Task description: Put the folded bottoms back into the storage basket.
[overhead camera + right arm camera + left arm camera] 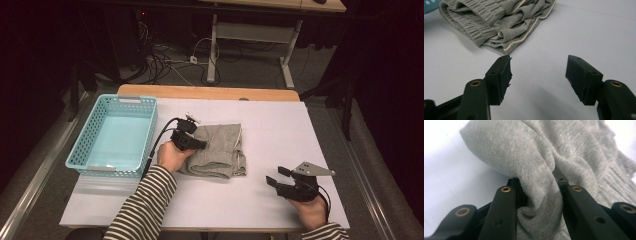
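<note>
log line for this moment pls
left gripper: shut on grey garment | right gripper: open, empty, apart from it | basket: left of garment

**Bright tabletop, dark room**

Light pours from above onto the white tabletop (260, 135), while the floor behind sinks into gloom. In the left gripper view the tabletop blows out to glare and the grey cloth (554, 157) reads soft, near-blurred. In the right gripper view the jaws cast faint shadows; the focus is crisp.
</note>
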Available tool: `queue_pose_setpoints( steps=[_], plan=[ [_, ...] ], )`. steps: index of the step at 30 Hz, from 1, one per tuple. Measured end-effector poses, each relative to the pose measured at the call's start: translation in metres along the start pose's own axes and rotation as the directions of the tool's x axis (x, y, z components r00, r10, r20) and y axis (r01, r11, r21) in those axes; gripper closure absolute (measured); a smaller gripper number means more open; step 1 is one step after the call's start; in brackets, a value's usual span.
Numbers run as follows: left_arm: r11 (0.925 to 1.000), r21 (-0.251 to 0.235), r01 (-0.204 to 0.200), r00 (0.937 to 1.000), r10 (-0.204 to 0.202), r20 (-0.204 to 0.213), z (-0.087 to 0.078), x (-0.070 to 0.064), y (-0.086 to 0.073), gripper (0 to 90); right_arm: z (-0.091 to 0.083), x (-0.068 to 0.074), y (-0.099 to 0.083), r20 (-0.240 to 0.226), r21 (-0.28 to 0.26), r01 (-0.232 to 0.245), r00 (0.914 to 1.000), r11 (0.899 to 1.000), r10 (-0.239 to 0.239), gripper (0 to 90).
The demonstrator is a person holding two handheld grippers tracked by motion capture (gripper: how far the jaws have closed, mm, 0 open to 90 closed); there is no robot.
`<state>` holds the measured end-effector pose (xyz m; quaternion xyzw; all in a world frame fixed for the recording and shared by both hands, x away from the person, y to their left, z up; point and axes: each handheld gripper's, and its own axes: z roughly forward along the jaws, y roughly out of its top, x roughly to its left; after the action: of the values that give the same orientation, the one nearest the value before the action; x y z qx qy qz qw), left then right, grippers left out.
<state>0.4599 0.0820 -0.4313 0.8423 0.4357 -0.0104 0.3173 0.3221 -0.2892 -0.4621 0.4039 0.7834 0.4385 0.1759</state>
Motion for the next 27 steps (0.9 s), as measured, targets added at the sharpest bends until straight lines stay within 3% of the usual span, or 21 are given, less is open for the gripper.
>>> queue_pose_setpoints(
  steps=[13, 16, 18, 27],
  plan=[
    [0.9969, -0.037, -0.069, 0.9976, 0.069, 0.0, -0.026, -0.017, 0.014, 70.7, -0.001, -0.001, 0.0, 0.002, -0.004, -0.001, 1.0, 1.0, 0.001, 37.4],
    [0.9958, -0.051, -0.077, 0.997, 0.077, 0.004, -0.032, -0.019, 0.016, 70.8, -0.001, -0.001, 0.0, 0.001, -0.004, -0.001, 1.0, 1.0, 0.001, 37.4],
    [0.9961, -0.065, -0.059, 0.9971, 0.062, 0.044, -0.037, -0.018, 0.017, 71.1, -0.001, -0.001, 0.0, 0.0, -0.003, 0.0, 1.0, 1.0, 0.0, 37.4],
    [0.9939, -0.079, -0.077, 0.9957, 0.081, 0.045, -0.054, -0.02, 0.019, 71.4, -0.001, 0.0, 0.0, 0.001, -0.002, 0.001, 1.0, 1.0, -0.001, 37.4]
  ],
)
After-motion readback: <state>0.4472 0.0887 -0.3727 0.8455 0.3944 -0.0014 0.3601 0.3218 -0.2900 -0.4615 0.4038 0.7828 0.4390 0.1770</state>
